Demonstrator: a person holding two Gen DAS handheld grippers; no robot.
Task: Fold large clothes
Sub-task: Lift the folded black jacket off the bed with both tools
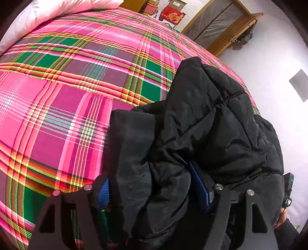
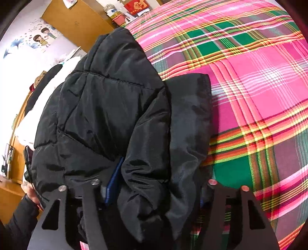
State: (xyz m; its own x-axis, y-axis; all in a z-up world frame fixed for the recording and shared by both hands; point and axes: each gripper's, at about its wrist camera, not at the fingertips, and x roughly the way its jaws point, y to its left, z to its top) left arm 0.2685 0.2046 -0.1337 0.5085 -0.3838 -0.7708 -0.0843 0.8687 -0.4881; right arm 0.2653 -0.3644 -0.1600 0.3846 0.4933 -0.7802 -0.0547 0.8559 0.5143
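A black puffer jacket [image 1: 207, 119] lies bunched on a bed covered by a pink, green and yellow plaid sheet [image 1: 63, 107]. In the left wrist view it fills the 3 to 6 o'clock part of the frame, and a thick fold of it sits between the blue pads of the left tongs [image 1: 154, 192], which grip it at a wide spread. In the right wrist view the jacket runs from 11 o'clock down to 6 o'clock, and the right tongs [image 2: 154, 190] likewise clamp a bulky fold. A pink pillow [image 1: 63, 9] lies at 11 o'clock.
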